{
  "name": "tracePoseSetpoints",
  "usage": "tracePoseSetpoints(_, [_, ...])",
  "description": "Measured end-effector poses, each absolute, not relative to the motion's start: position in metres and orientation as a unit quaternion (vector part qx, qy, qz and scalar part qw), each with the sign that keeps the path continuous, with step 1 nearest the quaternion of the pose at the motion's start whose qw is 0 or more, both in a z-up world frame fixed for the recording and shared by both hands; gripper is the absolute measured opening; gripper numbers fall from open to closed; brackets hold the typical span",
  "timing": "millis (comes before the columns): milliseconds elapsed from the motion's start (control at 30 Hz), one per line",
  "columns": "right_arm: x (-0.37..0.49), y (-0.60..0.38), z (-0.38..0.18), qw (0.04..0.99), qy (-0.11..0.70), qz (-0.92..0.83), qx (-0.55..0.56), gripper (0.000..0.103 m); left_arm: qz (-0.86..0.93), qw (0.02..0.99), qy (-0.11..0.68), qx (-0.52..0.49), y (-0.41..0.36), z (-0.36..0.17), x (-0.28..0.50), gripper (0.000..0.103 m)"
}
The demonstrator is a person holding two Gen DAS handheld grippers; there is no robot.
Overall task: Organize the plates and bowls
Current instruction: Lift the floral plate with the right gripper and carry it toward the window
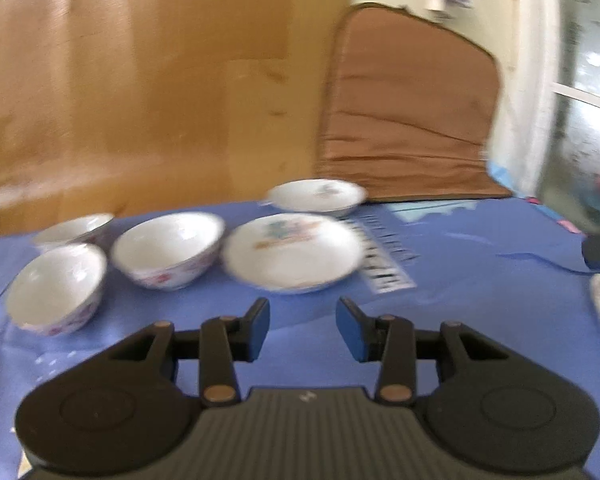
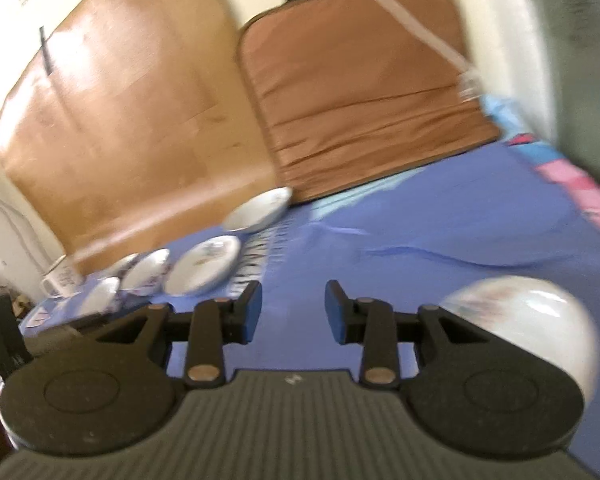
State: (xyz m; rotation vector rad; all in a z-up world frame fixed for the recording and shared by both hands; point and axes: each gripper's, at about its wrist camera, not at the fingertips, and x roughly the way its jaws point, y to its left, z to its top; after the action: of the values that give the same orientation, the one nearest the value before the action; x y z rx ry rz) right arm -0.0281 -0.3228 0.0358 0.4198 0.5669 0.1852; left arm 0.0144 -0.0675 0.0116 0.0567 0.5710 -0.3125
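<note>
Blue-clothed surface before you, three white floral bowls at left, two white printed plates beside them, your left tool and right tool apart, empty

Open blue tablecloth right of the plates, bowls crowding the left, cushion behind

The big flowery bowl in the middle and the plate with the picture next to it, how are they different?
The flowery bowl is deep with tall sides; the picture plate is wide and shallow. The bowl's pink flower pattern runs round its outside, and its inside looks plain white; the plate's coloured picture sits on its inside. The bowl stands left of the plate in the left wrist view. Both are white, upright and empty on the blue tablecloth.
</note>
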Motion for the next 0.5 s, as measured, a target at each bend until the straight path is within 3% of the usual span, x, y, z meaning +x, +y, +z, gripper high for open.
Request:
tracePoseSetpoints(267, [0.073, -0.291, 0.041, 0.913, 0.320, 0.089, 0.238, 0.039, -0.155, 0.946, 0.281, -0.042, -0.039, 0.003, 0.022, 0.038])
tracePoseSetpoints(400, [0.125, -0.284, 0.032, 0.905, 0.345, 0.066, 0.240, 0.039, -0.164, 0.950, 0.259, -0.050, -0.038, 0.005, 0.016, 0.046])
tracePoseSetpoints(500, [0.163, -0.282, 0.018, 0.893, 0.372, 0.042, 0.251, 0.039, -0.170, 0.950, 0.257, -0.059, -0.035, 0.005, 0.017, 0.047])
